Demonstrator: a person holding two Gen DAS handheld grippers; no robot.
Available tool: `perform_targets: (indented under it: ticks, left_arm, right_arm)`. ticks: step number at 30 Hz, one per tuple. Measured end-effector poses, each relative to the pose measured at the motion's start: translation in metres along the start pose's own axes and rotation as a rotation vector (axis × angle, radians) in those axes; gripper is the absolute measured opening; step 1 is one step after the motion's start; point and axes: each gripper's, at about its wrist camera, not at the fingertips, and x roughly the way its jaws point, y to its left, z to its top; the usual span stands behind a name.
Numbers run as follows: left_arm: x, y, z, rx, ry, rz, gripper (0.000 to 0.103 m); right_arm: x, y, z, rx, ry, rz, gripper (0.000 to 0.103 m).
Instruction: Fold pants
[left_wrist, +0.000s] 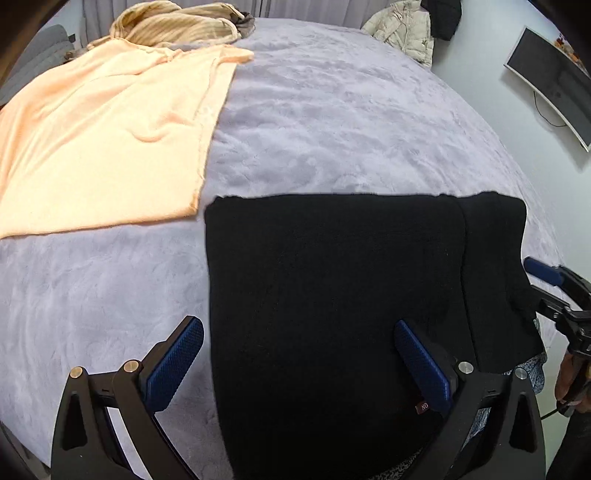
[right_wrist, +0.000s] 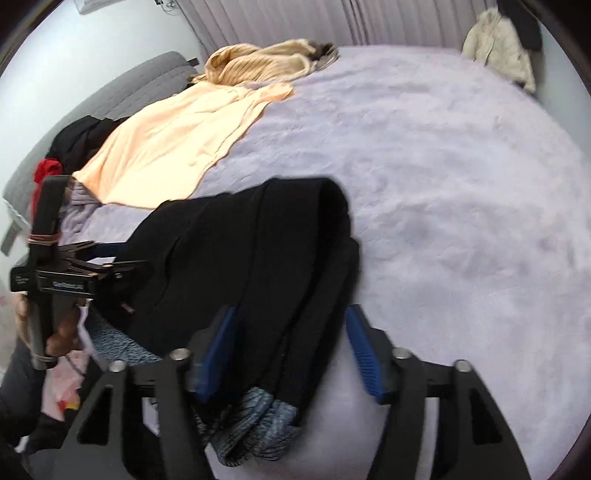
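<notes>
A home bedroom is showing ahead of the grippers: a bed (left_wrist: 332, 122) lying under loose clothes (left_wrist: 173, 26), a wall-mounted monitor (left_wrist: 550, 85) hanging right

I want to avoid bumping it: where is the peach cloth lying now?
The peach cloth lies flat on the grey bed cover, upper left in both views, just beyond the black pants' left corner, below the striped beige garment.

left wrist: looking steeply down, close over the folded black fabric pants (left_wrist: 332, 295) | right wrist: looking down beside them | both sharing the lilac plush bed cover (left_wrist: 351, 122) and peach cloth (right_wrist: 177, 147)
</notes>
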Motion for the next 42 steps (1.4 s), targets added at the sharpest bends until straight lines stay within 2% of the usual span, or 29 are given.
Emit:
perform_targets:
  ticks: [2,5,8,9,10,11,13,15,19,21,24,30,32,34,35,38,40,42]
  left_arm:
    - [-0.012,0.000,0.006,0.021,-0.066,0.067,0.103]
    - [-0.012,-0.002,0.020,0.036,-0.102,0.200,0.103]
    - [0.005,-0.001,0.034,0.021,-0.095,0.293,0.103]
    - [0.011,0.000,0.037,0.012,-0.084,0.302,0.103]
    - [0.018,0.002,0.038,0.006,-0.072,0.301,0.103]
    - [0.024,0.003,0.038,0.005,-0.061,0.292,0.103]
    - [0.037,0.006,0.036,-0.003,-0.030,0.269,0.103]
    - [0.047,0.011,0.033,-0.036,-0.013,0.237,0.103]
    - [0.055,0.018,0.031,-0.071,-0.007,0.188,0.103]
    - [0.043,0.021,0.030,-0.073,-0.008,0.172,0.103]
    - [0.002,0.018,0.012,-0.034,-0.077,0.190,0.103]
    - [-0.043,0.004,-0.043,0.083,-0.107,0.091,0.103]
    - [-0.043,-0.004,-0.056,0.117,-0.110,0.058,0.103]
    - [-0.035,-0.010,-0.066,0.132,-0.102,0.065,0.103]
    - [-0.027,-0.010,-0.068,0.114,-0.075,0.061,0.103]
    - [0.009,0.004,-0.069,0.015,0.069,-0.035,0.103]
    - [0.010,0.012,-0.072,-0.029,0.056,-0.081,0.103]
    - [0.005,0.012,-0.075,-0.026,0.027,-0.068,0.103]
  right_arm:
    - [-0.028,0.013,0.006,-0.070,-0.108,-0.081,0.084]
    - [-0.040,0.053,0.023,-0.225,-0.175,-0.043,0.086]
    - [-0.007,0.083,0.042,-0.312,-0.110,0.063,0.087]
    - [0.012,0.086,0.048,-0.315,-0.066,0.071,0.087]
    - [0.032,0.083,0.052,-0.309,-0.025,0.041,0.087]
    - [0.049,0.076,0.054,-0.295,0.011,0.014,0.086]
    - [0.077,0.053,0.051,-0.198,0.098,0.068,0.086]
    - [0.081,0.045,0.049,-0.152,0.091,0.117,0.086]
    - [0.083,0.053,0.044,-0.215,0.076,0.073,0.086]
    - [0.069,0.055,0.041,-0.221,0.054,0.071,0.086]
    - [0.029,0.065,0.028,-0.227,-0.014,0.034,0.087]
    - [-0.028,0.094,-0.031,-0.319,-0.072,0.084,0.088]
    - [-0.034,0.098,-0.047,-0.318,-0.073,0.132,0.088]
    - [-0.030,0.099,-0.059,-0.308,-0.054,0.159,0.088]
    - [-0.024,0.098,-0.062,-0.300,-0.037,0.146,0.088]
    - [-0.002,0.095,-0.072,-0.303,0.017,0.114,0.088]
    - [-0.002,0.099,-0.074,-0.323,0.016,0.091,0.088]
    - [-0.008,0.106,-0.072,-0.341,0.023,0.075,0.089]
